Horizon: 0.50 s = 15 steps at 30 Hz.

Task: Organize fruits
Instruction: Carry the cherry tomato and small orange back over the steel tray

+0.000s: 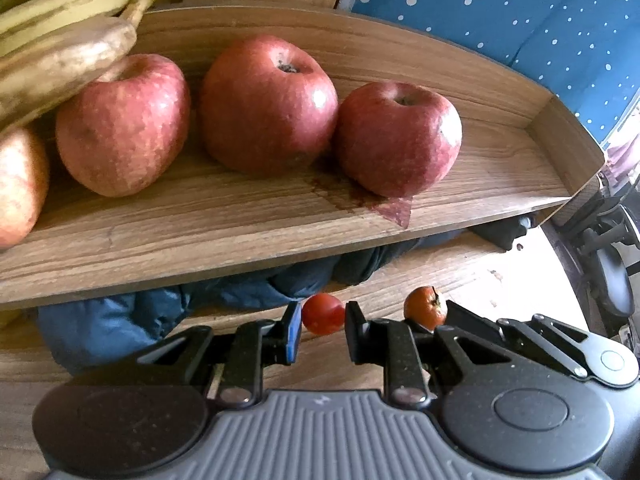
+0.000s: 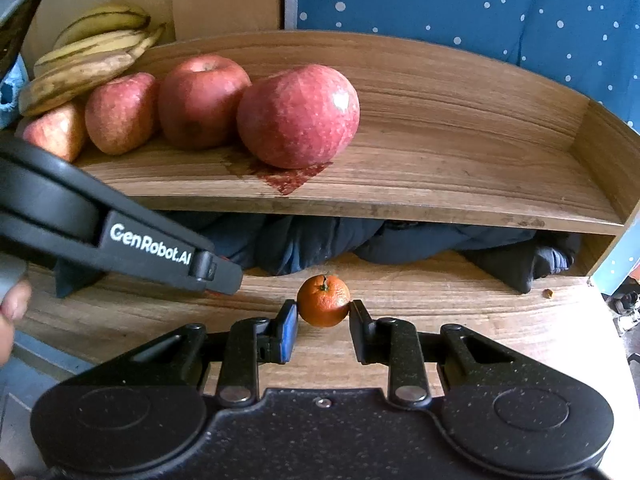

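Note:
A small red tomato [image 1: 322, 314] sits between the fingertips of my left gripper [image 1: 322, 326], touching both pads low over the wooden table. A small orange mandarin [image 1: 425, 307] lies just to its right. In the right wrist view that mandarin [image 2: 324, 301] sits between the fingertips of my right gripper [image 2: 323, 322], touched on both sides. On the wooden shelf [image 1: 240, 216] above stand several red apples [image 1: 268, 104], with bananas [image 1: 60, 44] at the left end. The left gripper body [image 2: 120, 236] crosses the right wrist view at the left.
Dark blue cloth [image 2: 304, 240] is bunched under the shelf [image 2: 440, 184], just behind the small fruits. A red stain [image 2: 288, 178] marks the shelf front. A blue dotted fabric [image 2: 480, 12] hangs behind. The table edge [image 2: 600, 320] falls away at the right.

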{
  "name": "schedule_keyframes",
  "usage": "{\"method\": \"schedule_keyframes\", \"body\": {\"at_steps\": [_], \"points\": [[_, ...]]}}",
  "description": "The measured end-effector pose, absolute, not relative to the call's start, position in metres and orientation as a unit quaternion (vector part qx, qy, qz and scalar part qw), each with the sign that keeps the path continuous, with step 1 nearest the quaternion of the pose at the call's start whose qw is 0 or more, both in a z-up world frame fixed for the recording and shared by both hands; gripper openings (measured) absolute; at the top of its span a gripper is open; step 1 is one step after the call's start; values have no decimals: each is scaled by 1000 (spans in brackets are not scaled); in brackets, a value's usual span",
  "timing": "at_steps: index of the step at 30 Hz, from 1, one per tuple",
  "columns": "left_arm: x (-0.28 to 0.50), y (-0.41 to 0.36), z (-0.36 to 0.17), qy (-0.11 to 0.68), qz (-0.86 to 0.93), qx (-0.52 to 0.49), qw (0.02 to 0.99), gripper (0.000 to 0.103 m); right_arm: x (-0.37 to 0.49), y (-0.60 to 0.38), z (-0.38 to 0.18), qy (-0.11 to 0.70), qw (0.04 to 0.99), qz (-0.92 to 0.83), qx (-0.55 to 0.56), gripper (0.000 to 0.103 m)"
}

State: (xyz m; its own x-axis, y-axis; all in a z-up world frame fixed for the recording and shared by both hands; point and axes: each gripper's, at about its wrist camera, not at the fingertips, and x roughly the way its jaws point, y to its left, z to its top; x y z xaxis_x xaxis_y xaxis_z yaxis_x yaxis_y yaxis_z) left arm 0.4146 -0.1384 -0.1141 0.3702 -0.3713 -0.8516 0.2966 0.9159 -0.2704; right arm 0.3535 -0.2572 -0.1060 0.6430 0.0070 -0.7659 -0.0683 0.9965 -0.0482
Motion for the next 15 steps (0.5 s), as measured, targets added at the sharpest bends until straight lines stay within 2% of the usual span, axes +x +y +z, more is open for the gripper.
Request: {"method": "schedule_keyframes", "body": {"at_steps": [15], "points": [[382,-125,-88,500,-189,-37,844,25,322,-248,-81,396,917,43,-34,29]]}}
